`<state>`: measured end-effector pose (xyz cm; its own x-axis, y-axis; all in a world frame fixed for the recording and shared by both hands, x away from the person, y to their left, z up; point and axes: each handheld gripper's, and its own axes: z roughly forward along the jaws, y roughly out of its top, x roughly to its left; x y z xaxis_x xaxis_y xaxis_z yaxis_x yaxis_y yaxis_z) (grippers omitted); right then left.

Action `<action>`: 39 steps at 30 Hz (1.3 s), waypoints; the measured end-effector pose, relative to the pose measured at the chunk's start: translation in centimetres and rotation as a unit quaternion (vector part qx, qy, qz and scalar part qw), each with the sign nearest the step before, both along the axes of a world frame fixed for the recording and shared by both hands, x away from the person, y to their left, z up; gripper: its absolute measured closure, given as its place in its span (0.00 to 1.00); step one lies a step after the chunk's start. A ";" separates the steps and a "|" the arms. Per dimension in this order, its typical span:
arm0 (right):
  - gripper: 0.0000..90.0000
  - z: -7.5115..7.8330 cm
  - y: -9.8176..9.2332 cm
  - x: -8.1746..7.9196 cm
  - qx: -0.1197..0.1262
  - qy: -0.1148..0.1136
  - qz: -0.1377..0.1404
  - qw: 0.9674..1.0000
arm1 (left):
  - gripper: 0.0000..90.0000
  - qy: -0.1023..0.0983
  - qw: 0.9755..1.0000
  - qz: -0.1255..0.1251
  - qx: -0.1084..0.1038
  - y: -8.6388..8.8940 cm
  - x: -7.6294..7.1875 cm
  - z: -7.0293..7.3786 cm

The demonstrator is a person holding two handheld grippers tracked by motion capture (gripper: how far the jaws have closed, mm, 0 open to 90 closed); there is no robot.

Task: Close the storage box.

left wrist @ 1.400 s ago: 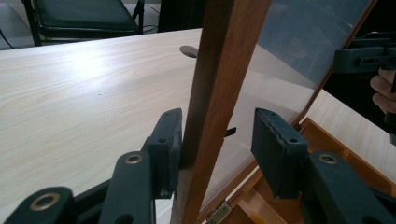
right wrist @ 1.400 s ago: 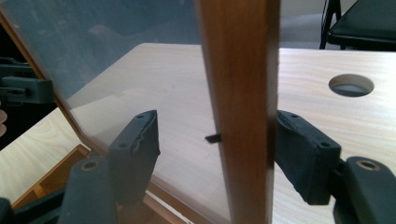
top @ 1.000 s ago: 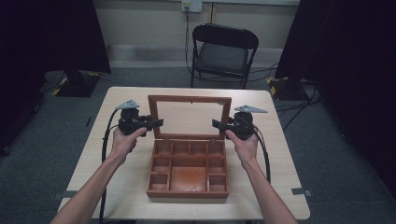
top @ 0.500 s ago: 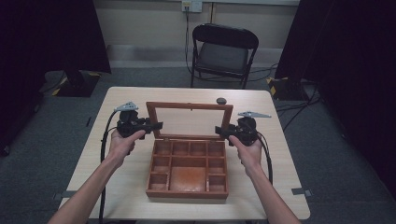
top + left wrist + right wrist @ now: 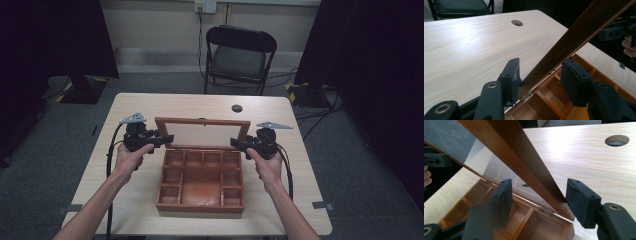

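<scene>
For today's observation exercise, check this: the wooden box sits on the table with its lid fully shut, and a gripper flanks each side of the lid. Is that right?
Not quite. The lid is not shut: the high view shows it raised, tilted back on its hinges, with the compartments of the box exposed. The rest holds: the box sits on the table, the left gripper and right gripper at the lid's sides.

Wooden box (image 5: 201, 180): reddish-brown, divided into compartments, set at the table's near centre. Hinged glass-paned lid (image 5: 202, 133): raised, tilted back from the far edge.
</scene>
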<state>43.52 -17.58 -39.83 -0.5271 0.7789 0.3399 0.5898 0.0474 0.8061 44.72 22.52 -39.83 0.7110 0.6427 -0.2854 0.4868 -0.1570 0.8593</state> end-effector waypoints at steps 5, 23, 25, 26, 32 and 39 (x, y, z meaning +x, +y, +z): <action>0.41 0.1 0.0 -0.4 -0.003 0.000 0.004 1.000 | 0.52 0.004 1.000 0.001 0.004 -0.2 -0.4 0.1; 0.34 0.5 -0.2 -1.9 -0.017 -0.009 0.008 1.000 | 0.46 -0.002 1.000 -0.005 0.029 -0.7 -1.4 -0.1; 0.33 0.4 -0.4 -2.1 -0.019 -0.008 0.006 1.000 | 0.45 0.000 1.000 -0.004 0.029 -0.7 -1.5 -0.1; 0.32 0.4 -0.6 -2.1 -0.019 -0.005 0.003 1.000 | 0.45 0.001 1.000 -0.004 0.026 -0.8 -1.6 -0.1; 0.33 -0.2 -1.7 -2.4 -0.021 0.010 0.009 1.000 | 0.44 0.005 1.000 -0.004 0.029 -0.7 -1.8 -0.2; 0.38 0.0 -4.1 -2.8 -0.018 0.019 -0.021 0.999 | 0.39 0.013 1.000 -0.004 0.014 -0.7 -1.8 -0.2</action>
